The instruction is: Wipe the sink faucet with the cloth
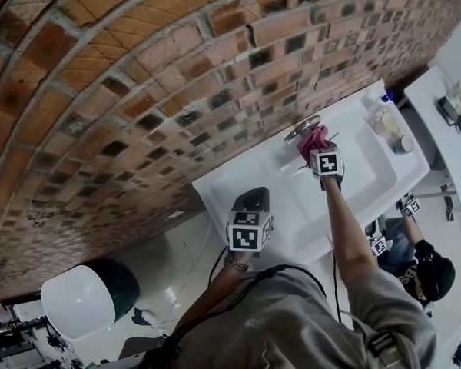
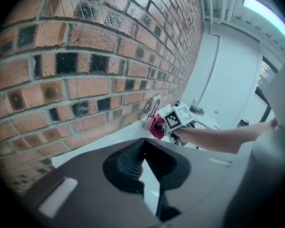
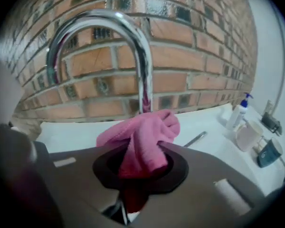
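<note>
Faucet on white sink, brick wall behind. Cloth pinched in right gripper, mid-frame, at faucet stem; left gripper closed, empty.

No word, brand or number can be read anywhere. The marker cube on the left gripper and the cube on the right gripper carry only black-and-white square code patterns, no letters. At the far right of the counter, the pump bottle and the cup beside it show no legible label.
</note>
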Demonstrator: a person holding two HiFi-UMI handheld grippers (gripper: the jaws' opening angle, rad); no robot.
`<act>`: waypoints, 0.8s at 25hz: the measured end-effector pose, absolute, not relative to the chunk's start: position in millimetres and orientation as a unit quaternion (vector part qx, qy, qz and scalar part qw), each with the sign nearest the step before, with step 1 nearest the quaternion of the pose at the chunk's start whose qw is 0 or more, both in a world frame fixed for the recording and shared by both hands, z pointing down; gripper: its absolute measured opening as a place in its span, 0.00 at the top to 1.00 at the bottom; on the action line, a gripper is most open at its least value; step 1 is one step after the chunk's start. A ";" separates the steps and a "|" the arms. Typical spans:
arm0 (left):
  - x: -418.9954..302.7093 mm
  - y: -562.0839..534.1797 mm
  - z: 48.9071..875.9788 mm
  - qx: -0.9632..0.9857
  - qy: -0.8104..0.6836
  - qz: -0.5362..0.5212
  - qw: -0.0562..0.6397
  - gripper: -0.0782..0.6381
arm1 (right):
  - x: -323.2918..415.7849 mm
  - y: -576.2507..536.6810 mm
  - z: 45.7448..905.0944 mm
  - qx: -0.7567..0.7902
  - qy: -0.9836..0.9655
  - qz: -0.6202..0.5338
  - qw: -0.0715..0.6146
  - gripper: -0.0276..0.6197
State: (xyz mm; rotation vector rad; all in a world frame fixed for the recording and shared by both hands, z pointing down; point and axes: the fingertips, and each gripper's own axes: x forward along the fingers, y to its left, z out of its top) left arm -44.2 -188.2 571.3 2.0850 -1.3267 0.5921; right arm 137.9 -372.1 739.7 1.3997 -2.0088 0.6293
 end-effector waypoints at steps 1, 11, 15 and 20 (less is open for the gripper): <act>-42.7 -188.1 571.2 0.785 -0.497 0.223 0.295 0.86 | 136.9 -360.9 747.6 0.507 -0.762 0.246 0.319 0.87; -41.2 -185.6 572.7 0.787 -0.494 0.228 0.291 0.86 | 267.5 -363.2 696.9 0.674 -0.663 0.253 0.205 0.87; -33.7 -183.0 568.7 0.793 -0.488 0.232 0.282 0.86 | 222.4 -356.8 749.7 0.613 -0.687 0.307 0.241 0.88; -35.4 -183.4 566.9 0.791 -0.492 0.233 0.279 0.86 | 160.7 -332.2 766.8 0.540 -0.724 0.353 0.246 0.88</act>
